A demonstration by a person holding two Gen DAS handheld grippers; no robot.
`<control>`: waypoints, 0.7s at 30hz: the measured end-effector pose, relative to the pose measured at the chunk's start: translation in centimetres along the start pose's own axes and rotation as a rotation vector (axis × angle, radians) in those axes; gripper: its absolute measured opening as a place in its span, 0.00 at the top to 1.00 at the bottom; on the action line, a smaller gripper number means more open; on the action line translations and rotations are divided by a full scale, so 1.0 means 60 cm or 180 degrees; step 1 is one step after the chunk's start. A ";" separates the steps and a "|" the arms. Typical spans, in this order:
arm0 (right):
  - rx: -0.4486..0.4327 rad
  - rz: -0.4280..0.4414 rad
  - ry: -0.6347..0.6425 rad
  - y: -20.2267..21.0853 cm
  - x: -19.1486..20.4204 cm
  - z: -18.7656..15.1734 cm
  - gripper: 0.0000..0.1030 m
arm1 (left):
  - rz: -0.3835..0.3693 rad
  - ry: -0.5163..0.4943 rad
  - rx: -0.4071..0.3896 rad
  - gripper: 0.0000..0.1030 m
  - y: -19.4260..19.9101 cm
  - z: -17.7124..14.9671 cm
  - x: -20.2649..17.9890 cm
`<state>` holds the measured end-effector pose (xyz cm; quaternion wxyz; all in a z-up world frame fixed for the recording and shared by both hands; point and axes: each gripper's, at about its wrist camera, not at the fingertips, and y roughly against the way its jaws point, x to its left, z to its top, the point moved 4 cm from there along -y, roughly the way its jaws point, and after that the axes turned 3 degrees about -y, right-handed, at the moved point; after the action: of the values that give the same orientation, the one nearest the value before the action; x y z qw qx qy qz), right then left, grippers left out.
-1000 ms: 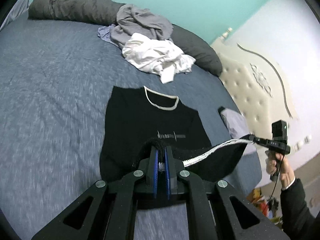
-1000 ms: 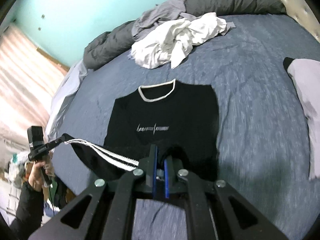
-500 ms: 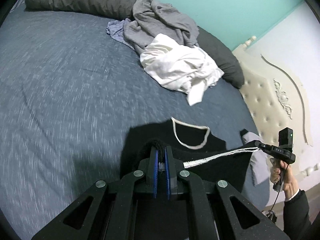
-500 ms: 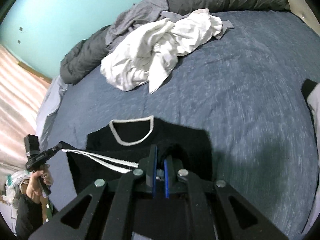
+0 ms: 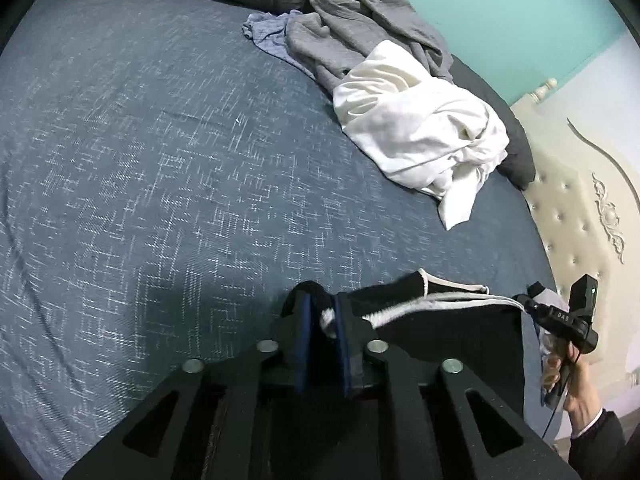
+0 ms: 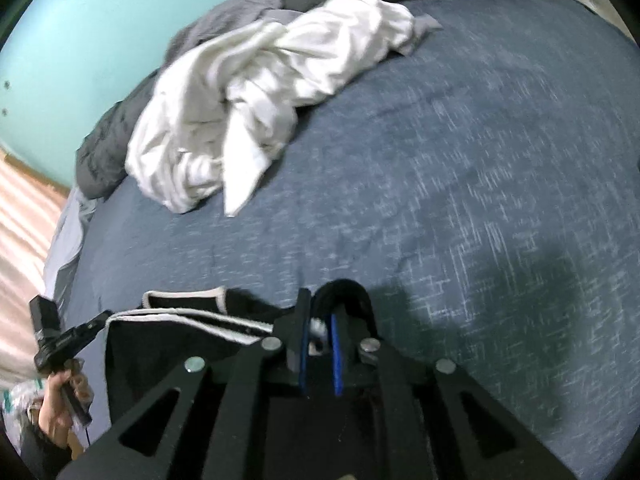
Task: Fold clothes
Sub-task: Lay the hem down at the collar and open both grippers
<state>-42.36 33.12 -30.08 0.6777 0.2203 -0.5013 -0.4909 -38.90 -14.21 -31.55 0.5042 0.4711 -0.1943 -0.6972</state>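
The blue bed cover [image 5: 160, 168] lies bare and wide ahead of both grippers, with lots of room to pass. Far ahead, a white crumpled cloth [image 5: 416, 132] and grey clothes [image 5: 352, 28] sit in a heap. The cream headboard [image 5: 576, 216] blocks one side.

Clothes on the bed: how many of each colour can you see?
Black with white trim, held by both grippers: 1
White, crumpled: 1
Grey, crumpled: 1
Pale blue-lilac, crumpled: 1
Total: 4
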 end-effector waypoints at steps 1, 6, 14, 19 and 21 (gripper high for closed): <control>-0.0040 -0.0003 0.0002 -0.001 -0.001 -0.001 0.88 | 0.0027 0.0001 -0.0026 0.55 0.001 0.000 0.002; -0.0441 -0.0050 -0.0059 0.046 -0.010 0.011 0.34 | 0.0163 0.0007 -0.0159 0.41 0.009 -0.001 0.010; -0.0318 -0.0240 0.0412 0.054 -0.001 -0.008 0.34 | 0.0336 -0.0162 -0.0117 0.41 -0.002 -0.017 0.014; -0.0068 -0.0247 0.0520 0.007 -0.006 -0.022 0.41 | 0.0326 -0.0243 -0.0017 0.41 -0.035 -0.024 0.016; -0.0022 -0.0202 0.0506 -0.009 -0.011 -0.024 0.54 | 0.0324 -0.0254 0.0007 0.43 -0.045 -0.024 0.018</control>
<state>-41.32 33.21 -31.38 0.7001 0.2720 -0.4370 -0.4948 -39.12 -13.75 -34.80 0.5304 0.4330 -0.2387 -0.6887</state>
